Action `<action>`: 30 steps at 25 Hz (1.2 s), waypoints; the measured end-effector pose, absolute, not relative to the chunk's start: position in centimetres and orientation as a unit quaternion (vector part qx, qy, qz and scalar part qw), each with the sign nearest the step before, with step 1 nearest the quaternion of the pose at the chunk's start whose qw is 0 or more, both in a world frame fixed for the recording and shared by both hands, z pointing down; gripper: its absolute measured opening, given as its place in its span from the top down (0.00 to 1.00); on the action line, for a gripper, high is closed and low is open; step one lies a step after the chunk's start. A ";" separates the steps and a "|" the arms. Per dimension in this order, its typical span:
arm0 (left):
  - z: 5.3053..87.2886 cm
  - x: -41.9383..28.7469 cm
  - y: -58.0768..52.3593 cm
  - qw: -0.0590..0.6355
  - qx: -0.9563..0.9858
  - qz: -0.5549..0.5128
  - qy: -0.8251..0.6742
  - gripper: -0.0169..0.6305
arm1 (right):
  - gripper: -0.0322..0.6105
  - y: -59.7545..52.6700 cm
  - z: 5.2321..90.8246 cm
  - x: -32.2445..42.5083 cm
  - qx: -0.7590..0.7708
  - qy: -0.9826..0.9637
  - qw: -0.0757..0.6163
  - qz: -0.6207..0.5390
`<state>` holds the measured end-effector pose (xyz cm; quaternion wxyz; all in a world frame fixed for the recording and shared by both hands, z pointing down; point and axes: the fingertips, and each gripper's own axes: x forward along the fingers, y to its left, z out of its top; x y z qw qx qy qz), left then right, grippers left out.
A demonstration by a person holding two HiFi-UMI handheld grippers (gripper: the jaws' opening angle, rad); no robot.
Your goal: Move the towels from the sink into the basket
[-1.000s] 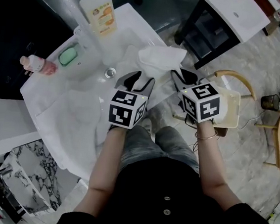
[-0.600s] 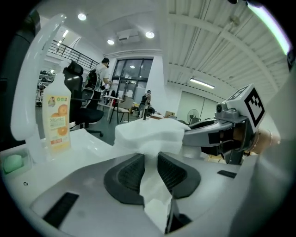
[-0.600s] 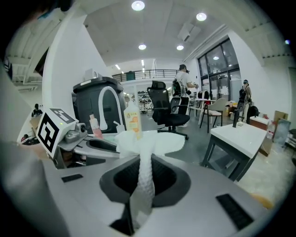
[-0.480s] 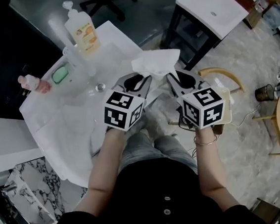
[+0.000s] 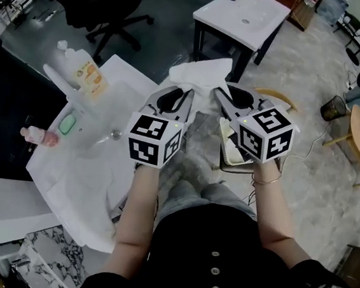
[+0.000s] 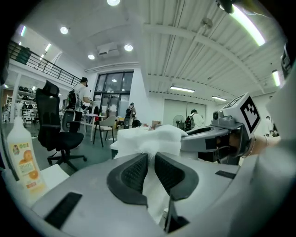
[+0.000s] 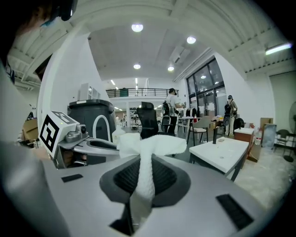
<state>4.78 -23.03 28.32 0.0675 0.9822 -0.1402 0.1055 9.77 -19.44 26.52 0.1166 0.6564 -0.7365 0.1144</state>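
left tongs (image 5: 186, 97), jaws just narrowed onto cloth, and right tongs (image 5: 220, 94) each pinch the white towel (image 5: 203, 75) stretched between their tips. it has risen from the sink (image 5: 95, 157), now low beside the left tongs; basket (image 5: 230, 145) waits under the right.

White towel (image 5: 203, 78), bunched, aloft between sink (image 5: 95, 157) and basket (image 5: 229, 142)
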 end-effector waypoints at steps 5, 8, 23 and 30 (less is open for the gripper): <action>25.7 9.6 -20.0 0.048 0.990 0.084 -0.103 0.90 | 0.88 -16.2 23.8 14.3 0.682 -0.718 0.115 0.086; 24.7 12.6 -17.8 0.039 0.993 0.077 -0.083 0.90 | 0.88 -13.8 22.8 17.3 0.696 -0.705 0.112 0.081; 25.8 25.3 -9.2 0.067 0.994 0.092 0.000 0.90 | 0.87 -5.0 23.4 29.9 0.750 -0.644 0.115 0.096; 28.1 29.4 -6.5 0.082 0.989 0.117 0.026 0.90 | 0.87 -2.3 26.5 34.2 0.750 -0.636 0.110 0.144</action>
